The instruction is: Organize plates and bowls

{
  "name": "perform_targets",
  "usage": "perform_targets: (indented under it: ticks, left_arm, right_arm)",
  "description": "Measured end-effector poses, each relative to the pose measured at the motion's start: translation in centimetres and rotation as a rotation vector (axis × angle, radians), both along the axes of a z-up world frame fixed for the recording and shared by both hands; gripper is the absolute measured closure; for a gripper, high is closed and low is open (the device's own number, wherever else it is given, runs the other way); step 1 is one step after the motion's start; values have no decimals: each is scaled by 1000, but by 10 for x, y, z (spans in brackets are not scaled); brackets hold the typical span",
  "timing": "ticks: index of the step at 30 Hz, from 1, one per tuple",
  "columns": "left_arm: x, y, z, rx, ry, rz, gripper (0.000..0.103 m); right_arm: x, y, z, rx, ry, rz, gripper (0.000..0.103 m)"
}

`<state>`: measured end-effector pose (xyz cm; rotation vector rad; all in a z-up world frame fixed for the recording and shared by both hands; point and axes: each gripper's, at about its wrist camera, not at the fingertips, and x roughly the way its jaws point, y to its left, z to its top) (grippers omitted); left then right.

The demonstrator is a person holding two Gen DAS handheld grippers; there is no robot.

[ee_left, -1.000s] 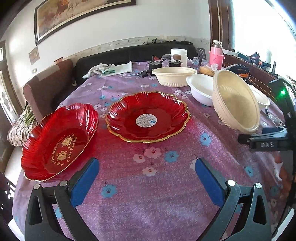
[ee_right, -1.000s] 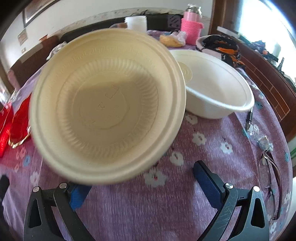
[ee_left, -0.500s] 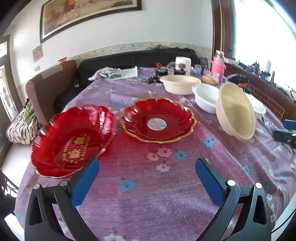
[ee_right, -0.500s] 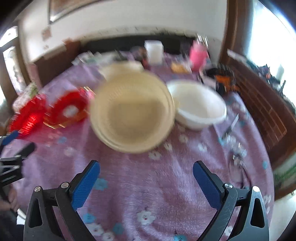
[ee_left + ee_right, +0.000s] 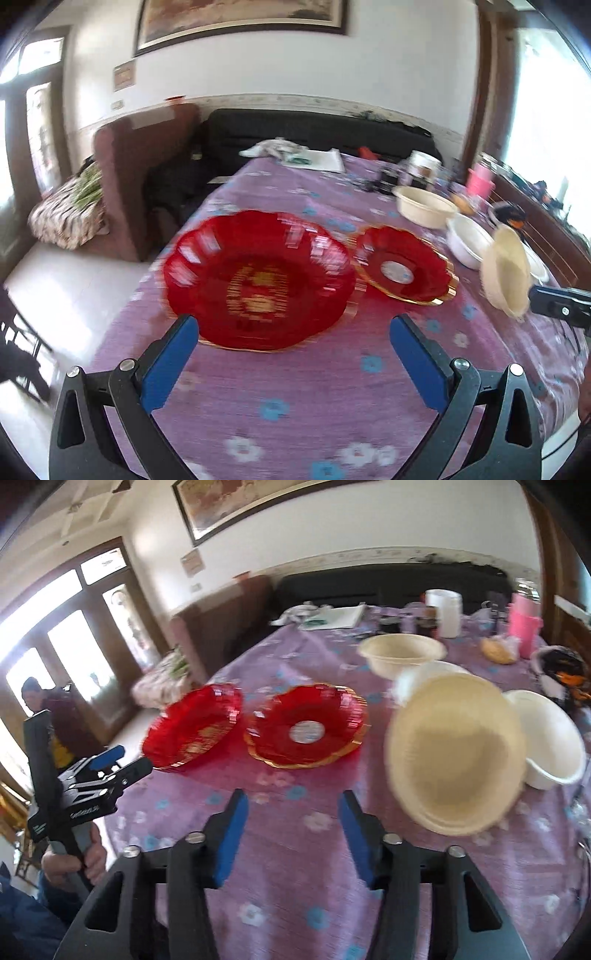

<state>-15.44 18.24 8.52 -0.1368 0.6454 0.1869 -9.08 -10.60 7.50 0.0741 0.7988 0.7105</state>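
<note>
While both grippers hang above the near edge of the bench (image 5: 332, 398), which wears a purple flowered cloth, neither holds anything. The left gripper (image 5: 293, 356) has its jaws spread wide over bare cloth, just short of the gold-lettered red plate (image 5: 258, 280). The right gripper (image 5: 291, 830) has just been narrowing its jaws; they stand partly apart with only cloth between them. Beside the lettered plate, nearly touching its rim, lies a second red plate (image 5: 404, 266) with a gold edge and a white sticker at its centre. To the right of that, a cream bowl (image 5: 456, 753) stands tipped up on its rim, its hollow facing the right wrist camera, leaning against a white bowl (image 5: 554, 738). Another white bowl shows partly behind it, and a second cream bowl (image 5: 402, 653) sits upright farther back. A hand (image 5: 74, 864) grips the left gripper's handle.
</note>
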Motion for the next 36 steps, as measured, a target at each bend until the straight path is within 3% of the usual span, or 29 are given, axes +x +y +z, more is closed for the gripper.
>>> perform_targets:
  ticks: [2, 4, 6, 7, 13, 19, 21, 24, 27, 36]
  left_arm:
    - [-2, 20, -1, 8, 2, 34, 1]
    - [-2, 37, 1, -22, 1, 58, 10]
    - [0, 50, 0, -31, 24, 84, 32]
    - [2, 57, -1, -40, 40, 95, 36]
    - [18, 81, 1, -50, 105, 119, 37]
    - [37, 100, 6, -78, 117, 147, 37]
    - [43, 106, 2, -100, 129, 151, 37]
    - [50, 113, -5, -115, 148, 158, 39]
    - [57, 113, -12, -109, 170, 160, 52]
    - [81, 113, -19, -81, 172, 171, 53]
  right_arm:
    - [1, 14, 4, 26, 5, 36, 54]
    - [3, 28, 10, 43, 14, 73, 54]
    - [8, 37, 15, 62, 27, 90, 54]
    - [11, 43, 15, 72, 37, 93, 54]
    - [42, 78, 11, 125, 146, 98, 54]
    - [76, 120, 4, 136, 199, 109, 55]
    - [89, 130, -2, 143, 214, 93, 73]
    - [105, 139, -15, 166, 268, 96, 75]
    - [110, 142, -25, 175, 271, 112, 80]
    - [107, 149, -45, 164, 280, 160, 80]
